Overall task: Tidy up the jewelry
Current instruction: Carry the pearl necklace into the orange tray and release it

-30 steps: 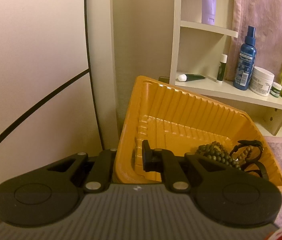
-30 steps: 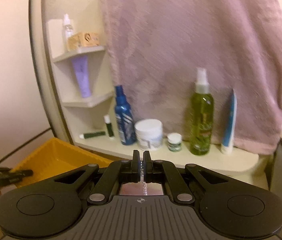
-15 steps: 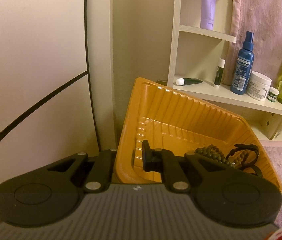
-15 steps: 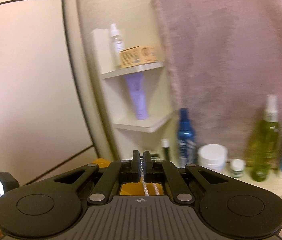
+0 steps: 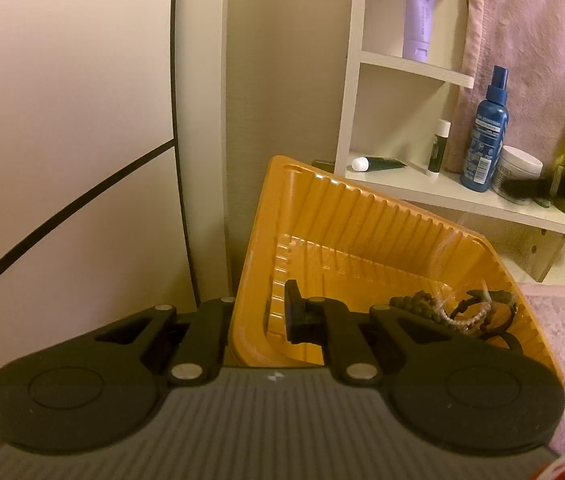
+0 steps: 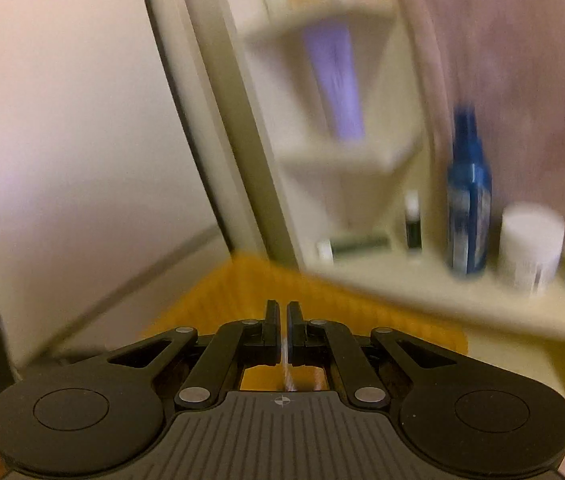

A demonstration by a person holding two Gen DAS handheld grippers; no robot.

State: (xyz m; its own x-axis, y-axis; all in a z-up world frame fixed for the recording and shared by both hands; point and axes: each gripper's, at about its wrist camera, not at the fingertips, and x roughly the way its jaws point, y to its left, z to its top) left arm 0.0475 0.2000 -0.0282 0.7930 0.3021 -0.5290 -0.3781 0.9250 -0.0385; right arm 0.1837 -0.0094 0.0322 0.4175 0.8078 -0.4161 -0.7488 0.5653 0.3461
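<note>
Cream wall with dark seam lines at left; white shelf unit holding a purple tube, blue spray bottle and white jar; pink towel hanging behind. Left hand-held gripper clamped on the near wall of the tilted yellow tray; dark bead bracelets lie in its low corner. Right hand-held gripper closed on a pale bead strand, above the tray; this view blurred.

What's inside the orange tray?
In the tray lie dark green beads, a pale beaded bracelet and some black bands. The left gripper, clamped on the tray's wall, covers the near corner, so anything there is hidden.
</note>
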